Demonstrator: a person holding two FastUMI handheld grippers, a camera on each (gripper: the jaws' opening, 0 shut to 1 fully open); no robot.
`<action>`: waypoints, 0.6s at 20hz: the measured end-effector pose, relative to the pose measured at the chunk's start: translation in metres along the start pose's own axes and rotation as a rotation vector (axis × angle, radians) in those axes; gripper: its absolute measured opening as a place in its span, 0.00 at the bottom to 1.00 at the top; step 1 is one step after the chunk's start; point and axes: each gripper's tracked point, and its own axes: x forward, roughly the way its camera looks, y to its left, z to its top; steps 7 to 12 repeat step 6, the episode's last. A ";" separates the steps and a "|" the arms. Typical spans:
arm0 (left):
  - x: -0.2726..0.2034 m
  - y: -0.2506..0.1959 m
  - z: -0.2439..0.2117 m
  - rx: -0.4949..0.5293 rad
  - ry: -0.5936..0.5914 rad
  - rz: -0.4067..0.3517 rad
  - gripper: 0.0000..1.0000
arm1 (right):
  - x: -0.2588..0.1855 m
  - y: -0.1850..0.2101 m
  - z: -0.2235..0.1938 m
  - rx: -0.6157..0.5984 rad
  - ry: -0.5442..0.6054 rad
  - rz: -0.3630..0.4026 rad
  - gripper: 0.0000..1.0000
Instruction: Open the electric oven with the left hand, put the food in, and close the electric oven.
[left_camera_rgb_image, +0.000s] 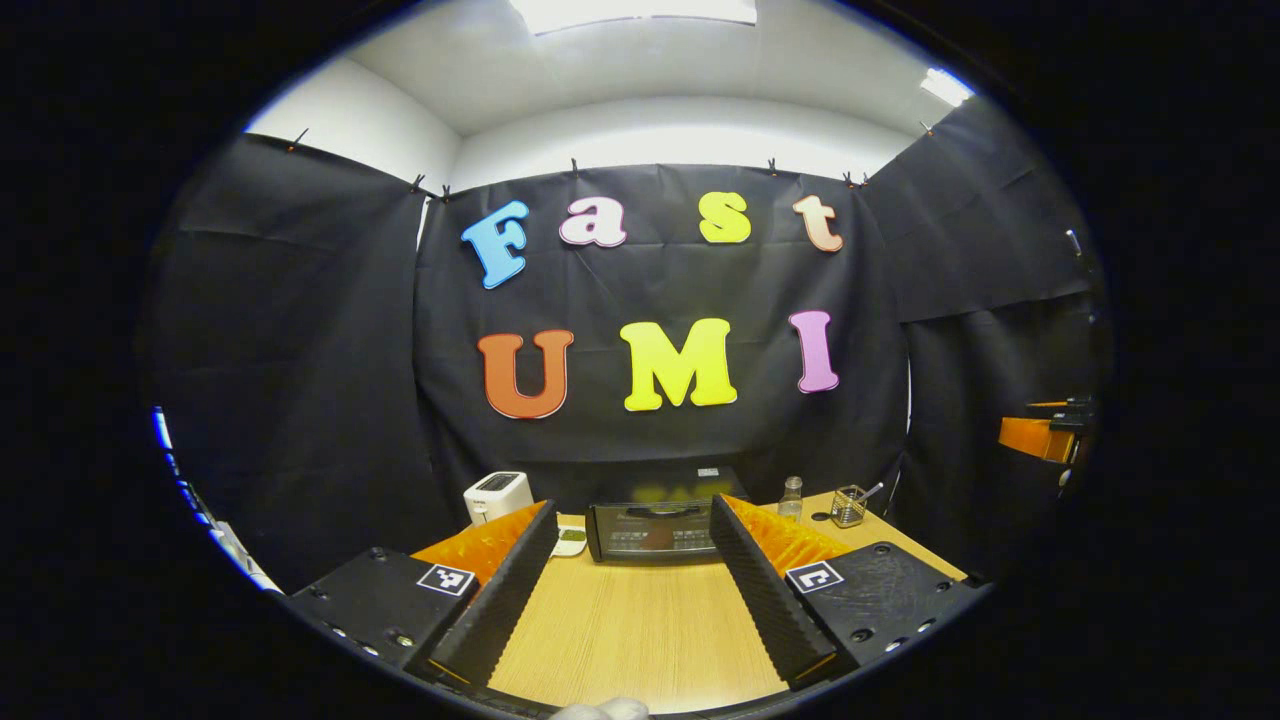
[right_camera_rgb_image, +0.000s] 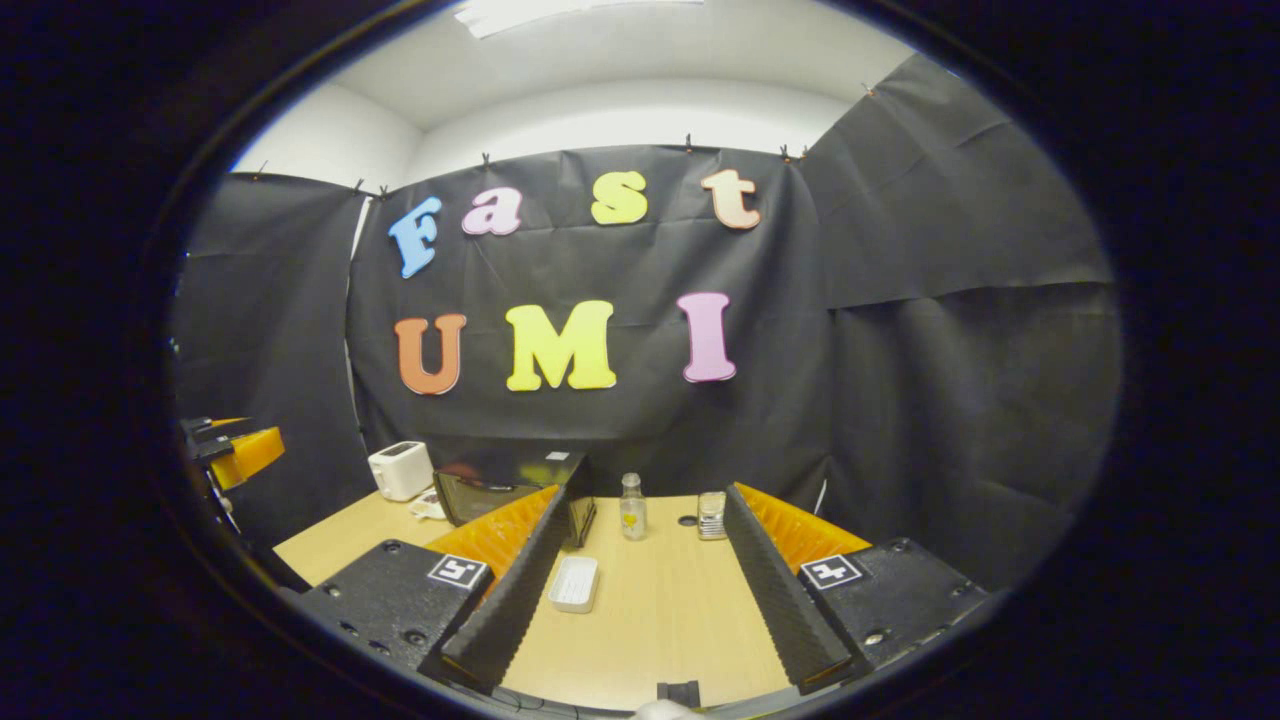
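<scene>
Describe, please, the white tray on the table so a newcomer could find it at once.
Start at the black oven by the back wall of the wooden table. In front of it lies a small white tray, flat, rectangular and low, unlike the upright clear bottle nearby.

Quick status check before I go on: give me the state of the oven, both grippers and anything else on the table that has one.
electric oven: door closed, standing at the table's back edge.
left gripper: open, holding nothing, facing the oven.
right gripper: open, holding nothing.
white tray: flat on the table, untouched.
bottle: upright, capped.
toaster: upright, beside the oven.
</scene>
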 end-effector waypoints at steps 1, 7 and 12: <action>-0.001 -0.002 0.002 -0.007 0.001 -0.010 0.97 | 0.000 0.004 0.005 -0.001 -0.007 0.001 0.96; 0.000 0.014 0.009 -0.011 -0.011 -0.017 1.00 | -0.004 0.022 0.013 -0.007 -0.025 -0.001 0.96; 0.000 0.014 0.009 -0.011 -0.011 -0.017 1.00 | -0.004 0.022 0.013 -0.007 -0.025 -0.001 0.96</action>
